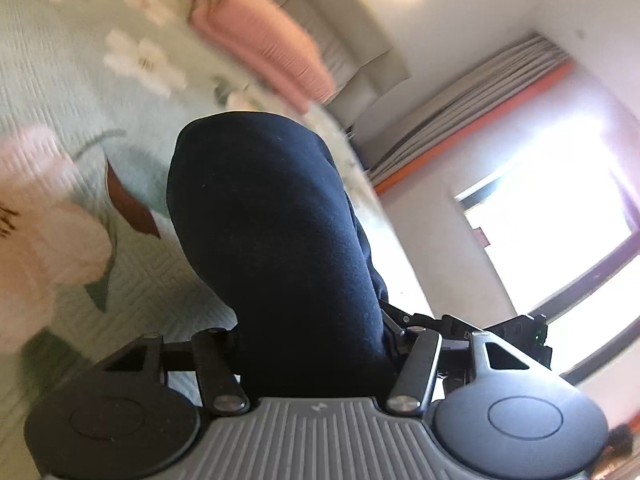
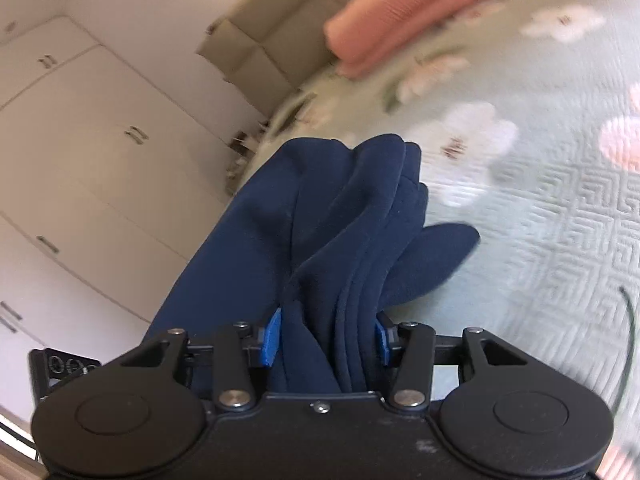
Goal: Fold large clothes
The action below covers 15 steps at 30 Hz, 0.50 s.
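Note:
A dark navy garment [image 1: 276, 240] of thick fleece fills the middle of the left wrist view and drapes over my left gripper [image 1: 316, 344], which is shut on it; the fingertips are hidden under the cloth. In the right wrist view the same navy garment [image 2: 320, 232] is bunched in several folds between the blue pads [image 2: 272, 336] of my right gripper [image 2: 326, 340], which is shut on it. Both grippers hold the cloth lifted above a bed [image 2: 540, 220] with a pale green quilted cover printed with flowers.
A pink folded blanket [image 1: 260, 36] lies at the bed's far end against a beige headboard [image 1: 352, 40]. White wardrobe doors [image 2: 80, 160] stand past the bed's edge. A bright window [image 1: 552, 208] and curtain [image 1: 480, 92] lie on the other side. A brown object [image 1: 128, 204] lies on the cover.

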Available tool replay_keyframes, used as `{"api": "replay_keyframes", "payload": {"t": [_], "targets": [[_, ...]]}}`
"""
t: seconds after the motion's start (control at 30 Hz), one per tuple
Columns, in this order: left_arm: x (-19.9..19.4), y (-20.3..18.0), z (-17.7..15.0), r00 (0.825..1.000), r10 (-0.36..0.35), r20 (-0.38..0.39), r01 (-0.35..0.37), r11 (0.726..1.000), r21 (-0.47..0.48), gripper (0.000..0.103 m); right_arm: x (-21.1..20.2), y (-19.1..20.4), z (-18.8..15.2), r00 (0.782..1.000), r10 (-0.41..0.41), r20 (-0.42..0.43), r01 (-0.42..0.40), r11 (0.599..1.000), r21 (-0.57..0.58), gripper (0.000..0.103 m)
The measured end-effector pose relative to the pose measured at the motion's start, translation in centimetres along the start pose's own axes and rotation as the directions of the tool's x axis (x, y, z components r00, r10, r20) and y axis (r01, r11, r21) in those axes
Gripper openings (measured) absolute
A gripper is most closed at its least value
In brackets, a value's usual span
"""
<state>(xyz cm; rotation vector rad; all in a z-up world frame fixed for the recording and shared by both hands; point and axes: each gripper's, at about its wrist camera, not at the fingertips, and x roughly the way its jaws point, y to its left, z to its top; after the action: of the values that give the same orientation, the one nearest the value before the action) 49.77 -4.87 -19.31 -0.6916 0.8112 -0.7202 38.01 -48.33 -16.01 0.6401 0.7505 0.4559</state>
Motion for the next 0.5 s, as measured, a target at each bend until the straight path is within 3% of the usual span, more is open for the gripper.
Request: {"api": "replay_keyframes", "payload": {"t": [0.13,0.27,0.4,0.5], "targets": [[-7.0,-2.8,-1.1,0.999,-0.041,0.016,0.041,0.999,0.027,0.061,-3.7,6.0,-3.7,0.999,0.026,0.02,-0.026,0.999,-0.029,0.056],[-12.5,-3.1,-3.7,1.0,-0.029,-0.003,0.029,1.0,0.007,0.062,-4.7,10.0,-8.8,1.0,-0.006,0.008,0.006,0.999,-0.034,0.056],[-15.4,0.1,-7.5,0.999,0.016,-0.043,-0.018,0.999,-0.045,0.063,-3.1,9.2,-15.0,0.997,-0.045,-0.057,0.046,0.999,0.007,0.056],[-15.2,4.2,-11.1,0.989,0.118,-0.088,-0.123,0.991,-0.061,0.066,0.4,5.6,-20.3,0.978,-0.14,-0.157,0.146,0.989,0.032,0.061]]}}
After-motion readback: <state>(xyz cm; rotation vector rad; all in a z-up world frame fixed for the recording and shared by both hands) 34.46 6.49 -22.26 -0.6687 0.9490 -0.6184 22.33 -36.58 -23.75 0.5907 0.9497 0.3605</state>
